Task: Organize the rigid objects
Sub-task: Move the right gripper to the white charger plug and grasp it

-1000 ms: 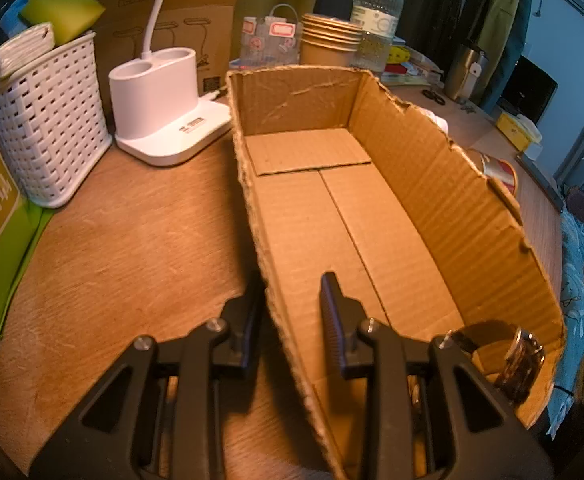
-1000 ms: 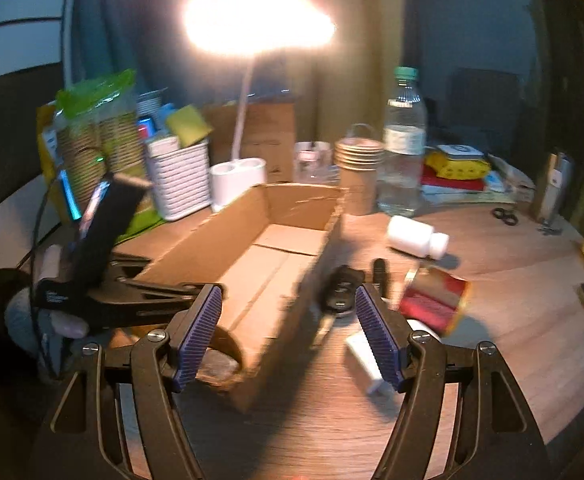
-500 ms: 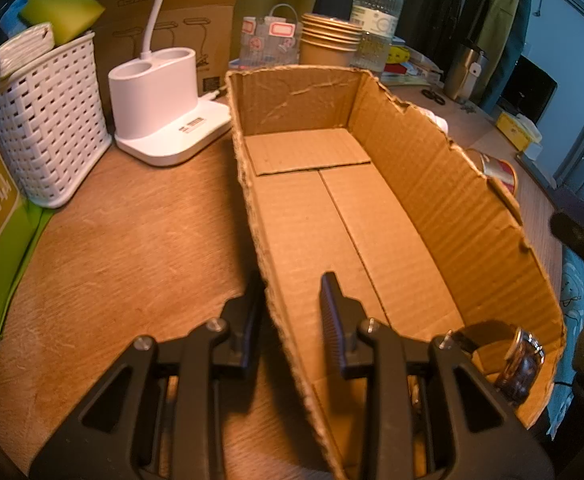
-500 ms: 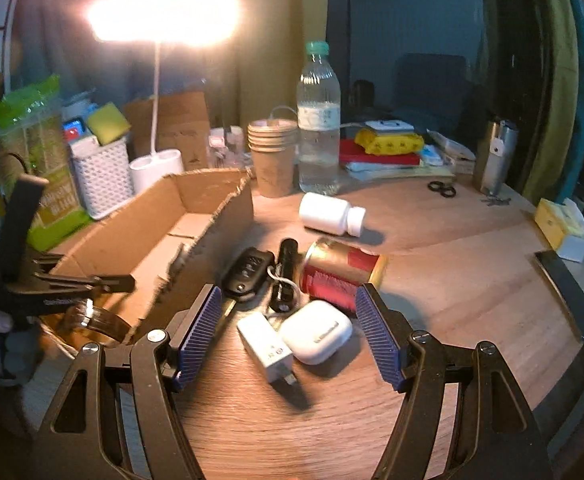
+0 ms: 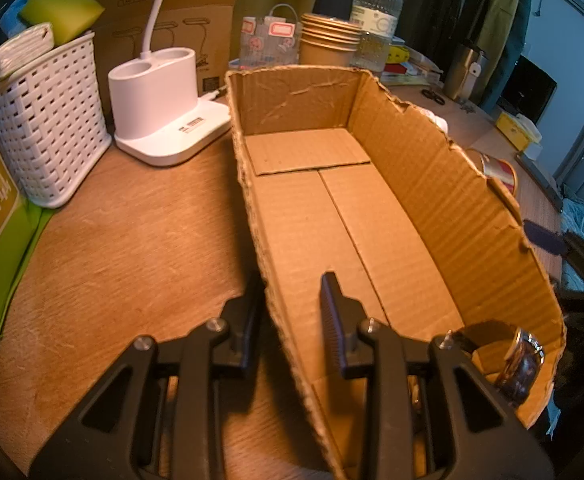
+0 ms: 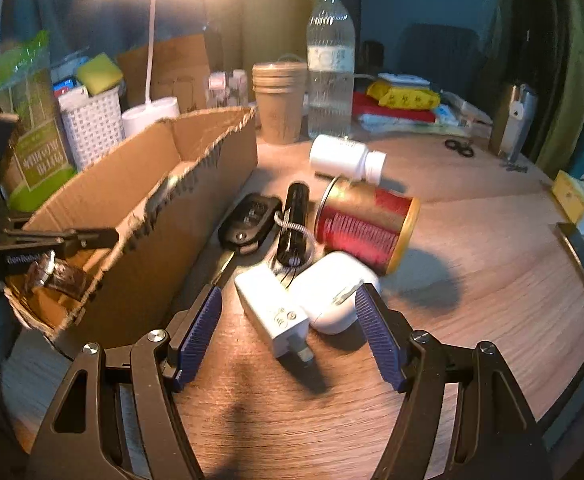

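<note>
Reach for next item; box steadied.
Right gripper (image 6: pixel 288 316): jaws released, straddling the white charger (image 6: pixel 272 312); earbud case (image 6: pixel 333 290) at 1 o'clock. Next: close squarely. Left gripper (image 5: pixel 288 300): clenched on cardboard box (image 5: pixel 443 200) wall; wristwatch (image 5: pixel 521 364) inside.

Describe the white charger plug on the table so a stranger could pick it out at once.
Start at the long cardboard box and look at the cluster of small things beside its wall. Nearest the open right gripper lie two white items touching each other. The charger plug is the boxy one with metal prongs, not the rounded earbud case.
</note>
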{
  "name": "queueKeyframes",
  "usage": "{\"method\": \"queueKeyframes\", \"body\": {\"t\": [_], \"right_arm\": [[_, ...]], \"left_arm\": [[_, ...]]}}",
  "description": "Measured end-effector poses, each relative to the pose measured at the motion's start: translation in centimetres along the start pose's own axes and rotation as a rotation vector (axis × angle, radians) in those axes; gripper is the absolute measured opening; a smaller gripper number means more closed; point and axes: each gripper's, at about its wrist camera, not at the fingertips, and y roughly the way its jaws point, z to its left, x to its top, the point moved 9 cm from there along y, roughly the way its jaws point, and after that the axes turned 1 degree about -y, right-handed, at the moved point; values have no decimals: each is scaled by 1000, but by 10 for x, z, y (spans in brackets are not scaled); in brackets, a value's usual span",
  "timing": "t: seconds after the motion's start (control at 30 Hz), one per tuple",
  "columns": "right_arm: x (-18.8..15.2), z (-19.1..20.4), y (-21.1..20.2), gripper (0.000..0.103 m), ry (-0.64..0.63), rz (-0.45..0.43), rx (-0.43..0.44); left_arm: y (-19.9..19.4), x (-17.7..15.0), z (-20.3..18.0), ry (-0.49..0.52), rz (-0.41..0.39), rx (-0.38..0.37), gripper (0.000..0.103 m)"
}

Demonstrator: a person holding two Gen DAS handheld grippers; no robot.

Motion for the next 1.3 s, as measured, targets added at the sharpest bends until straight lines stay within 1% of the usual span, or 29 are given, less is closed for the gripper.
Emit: {"method": "queueKeyframes", "body": {"t": [0.2,0.27,0.3,0.4,0.47,0.5,0.53,0.57,0.6,0.7,0.77,0.8,1.0,1.3], "right_arm": [[-4,2,3,72,-8,11,-2],[-4,6,2,68,-17,9,6],[-4,8,2,64,-23,7,11],[-4,15,1,61,-46,3,23],[-4,19,3,57,-63,5,22],[-5,20,5,49,-66,9,25],[-7,21,8,44,-66,17,29],[-8,22,9,36,-67,21,28],[-8,23,11,34,-70,24,29],[-7,23,12,33,-69,23,28],[-6,23,12,28,-67,21,27],[-6,23,12,24,-67,17,30],[-4,25,7,23,-85,1,32],[10,17,-13,23,-60,-48,27]], "left_arm": [[0,0,0,0,0,0,31],[0,0,0,0,0,0,31],[0,0,0,0,0,0,31],[0,0,0,0,0,0,31],[0,0,0,0,0,0,31],[0,0,0,0,0,0,31],[0,0,0,0,0,0,31],[0,0,0,0,0,0,31],[0,0,0,0,0,0,31],[0,0,0,0,0,0,31],[0,0,0,0,0,0,31],[0,0,0,0,0,0,31],[0,0,0,1,0,0,31],[0,0,0,1,0,0,31]]}}
